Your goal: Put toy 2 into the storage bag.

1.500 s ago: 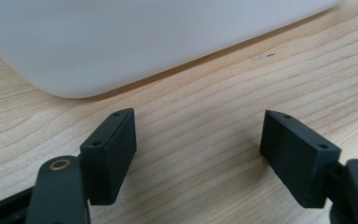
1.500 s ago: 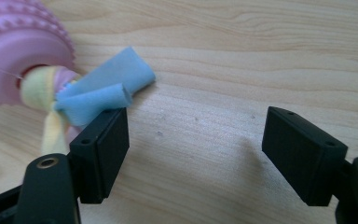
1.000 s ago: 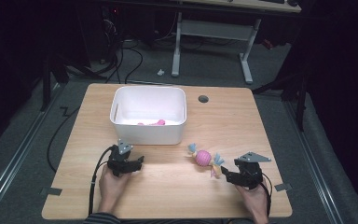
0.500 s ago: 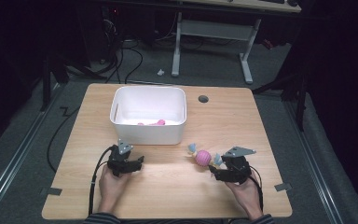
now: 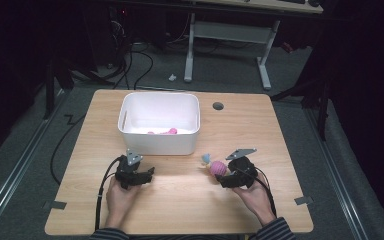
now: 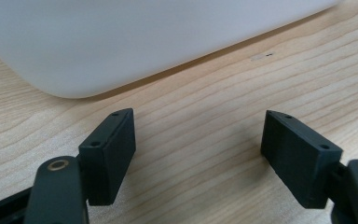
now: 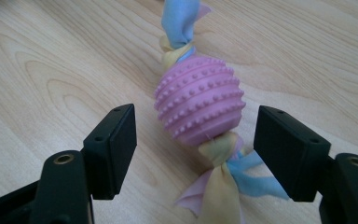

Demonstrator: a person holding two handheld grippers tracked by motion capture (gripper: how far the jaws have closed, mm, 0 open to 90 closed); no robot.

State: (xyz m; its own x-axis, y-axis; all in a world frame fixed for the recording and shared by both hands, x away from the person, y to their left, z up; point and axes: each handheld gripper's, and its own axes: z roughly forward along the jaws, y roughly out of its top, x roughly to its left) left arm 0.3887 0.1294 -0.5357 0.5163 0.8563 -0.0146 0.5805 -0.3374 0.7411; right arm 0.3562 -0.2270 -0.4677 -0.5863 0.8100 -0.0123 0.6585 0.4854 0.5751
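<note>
A white bin (image 5: 160, 137) sits on my wooden table (image 5: 275, 125), toward its far side and left of centre. Pink things (image 5: 164, 132) lie inside the bin on its floor. A round grommet hole (image 5: 218, 106) lies just right of the bin. Beyond the bin, a white desk frame (image 5: 227, 35) stands on grey floor (image 5: 20, 165).

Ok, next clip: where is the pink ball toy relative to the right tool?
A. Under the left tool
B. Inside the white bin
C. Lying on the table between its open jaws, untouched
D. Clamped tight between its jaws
C: in the right gripper view the ball lies on the table with a gap to each jaw of the right tool, whose jaws have just been opening.
</note>
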